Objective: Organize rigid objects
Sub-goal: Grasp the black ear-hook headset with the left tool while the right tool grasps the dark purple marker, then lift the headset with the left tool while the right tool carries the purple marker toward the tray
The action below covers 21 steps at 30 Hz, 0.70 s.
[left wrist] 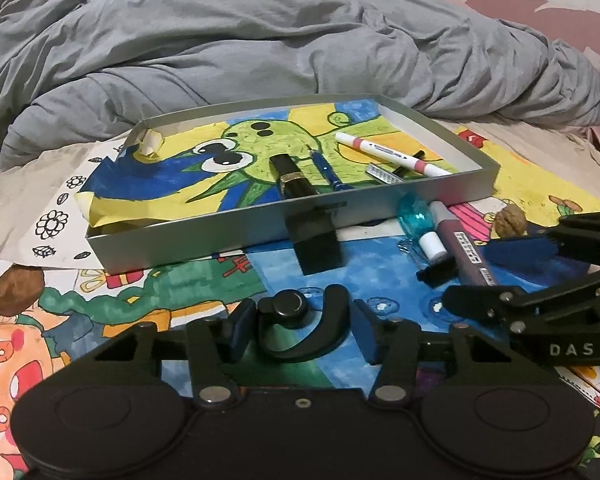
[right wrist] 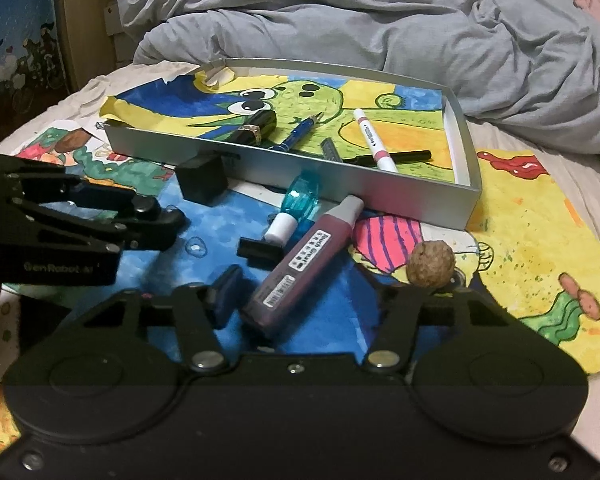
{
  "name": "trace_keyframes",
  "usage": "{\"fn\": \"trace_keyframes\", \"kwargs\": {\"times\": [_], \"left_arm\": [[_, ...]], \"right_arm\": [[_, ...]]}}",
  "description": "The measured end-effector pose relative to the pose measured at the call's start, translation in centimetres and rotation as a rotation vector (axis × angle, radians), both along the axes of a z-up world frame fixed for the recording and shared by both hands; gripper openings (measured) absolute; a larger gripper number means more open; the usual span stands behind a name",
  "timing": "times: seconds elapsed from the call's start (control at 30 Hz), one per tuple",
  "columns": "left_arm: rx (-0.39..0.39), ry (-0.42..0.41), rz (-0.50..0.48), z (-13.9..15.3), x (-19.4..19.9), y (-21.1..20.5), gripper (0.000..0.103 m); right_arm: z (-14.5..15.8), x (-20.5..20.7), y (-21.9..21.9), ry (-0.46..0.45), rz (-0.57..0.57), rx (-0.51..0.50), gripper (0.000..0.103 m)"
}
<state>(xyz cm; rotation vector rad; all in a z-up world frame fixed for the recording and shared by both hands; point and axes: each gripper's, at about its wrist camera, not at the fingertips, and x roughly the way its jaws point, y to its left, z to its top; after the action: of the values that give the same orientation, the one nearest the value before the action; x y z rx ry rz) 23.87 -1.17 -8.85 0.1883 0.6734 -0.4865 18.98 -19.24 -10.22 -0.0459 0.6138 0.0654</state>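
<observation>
Left tongs (left wrist: 296,334): sitting spread wide around a black curved earpiece (left wrist: 300,322) on the bed; the pads are flanking it and not pinching it.
Earpiece handling: looking light, hard and smooth, so likely slippery; the round button end seems the best place to nip.
Right tongs (right wrist: 304,300): standing released, with the fat maroon marker (right wrist: 304,266) lying between the fingers, its butt end nearest the camera; nothing is being squeezed.
Maroon marker handling: appearing stiff, light plastic; round, so probably rolling if nudged. A hold across the labelled mid-barrel should be balancing it best.
Maroon marker look: dark plum barrel, white label with black print, grey cap resting against the tray wall.
Walnut (right wrist: 431,264): lying just beside the right finger; hard, bumpy, likely to roll.
Teal correction tape (right wrist: 296,210): clear blue body with a white end, touching the marker's side; a small black cap (right wrist: 260,250) is lying just beside it.
Black block (right wrist: 202,179): leaning on the tray's front wall.
Grey tray (right wrist: 416,200): holding a lipstick (right wrist: 256,125), a blue pen (right wrist: 296,136) and a pink-and-white marker (right wrist: 374,145) on a frog drawing.
Grey duvet (right wrist: 360,20): lying bunched behind the tray.
</observation>
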Motion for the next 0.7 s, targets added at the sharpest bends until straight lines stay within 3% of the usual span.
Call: {"fn": "trace_keyframes", "kwargs": {"times": [0.03, 0.23, 0.5, 0.7], "left_arm": [[0.004, -0.001, -0.005, 0.0, -0.1, -0.1, 0.053], [0.012, 0.006, 0.005, 0.4, -1.1, -0.4, 0.053], [-0.020, 0.005, 0.048, 1.4, -2.6, -0.3, 0.053], [-0.045, -0.028, 0.064, 2.4, -3.4, -0.3, 0.053]], "right_arm": [[0.1, -0.1, 0.1, 0.003, -0.001, 0.005, 0.032], [0.5, -0.6, -0.4, 0.030, -0.029, 0.056, 0.015], [0.7, -2.0, 0.8, 0.009, -0.021, -0.051, 0.014], [2.0, -3.3, 1.0, -0.060, -0.024, -0.100, 0.014]]}}
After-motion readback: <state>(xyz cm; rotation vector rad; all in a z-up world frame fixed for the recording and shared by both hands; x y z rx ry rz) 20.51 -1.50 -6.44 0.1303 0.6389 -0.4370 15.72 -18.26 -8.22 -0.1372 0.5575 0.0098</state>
